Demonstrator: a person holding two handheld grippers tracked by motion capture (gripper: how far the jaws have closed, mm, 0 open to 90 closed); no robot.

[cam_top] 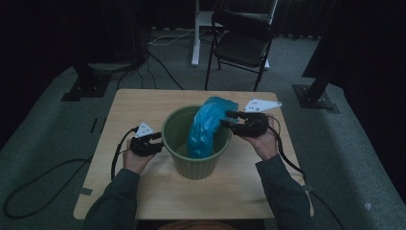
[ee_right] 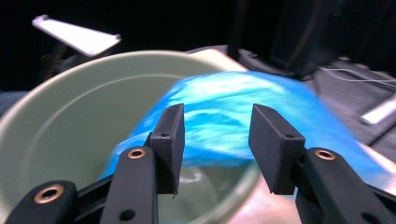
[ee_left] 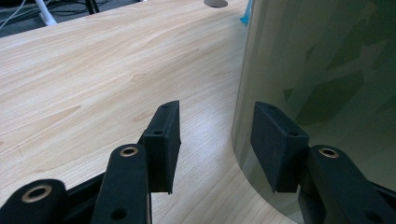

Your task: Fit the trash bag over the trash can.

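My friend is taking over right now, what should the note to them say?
Left gripper: open, beside the green bin's outer wall, holding nothing.
Right gripper: open, nothing pinched, at the blue bag.
The bin stands on the wooden table. The bag hangs partly inside it and drapes over the far rim.
Done: bag is in the bin.
Left, probably: spread the bag open and fold its edge around the rim.
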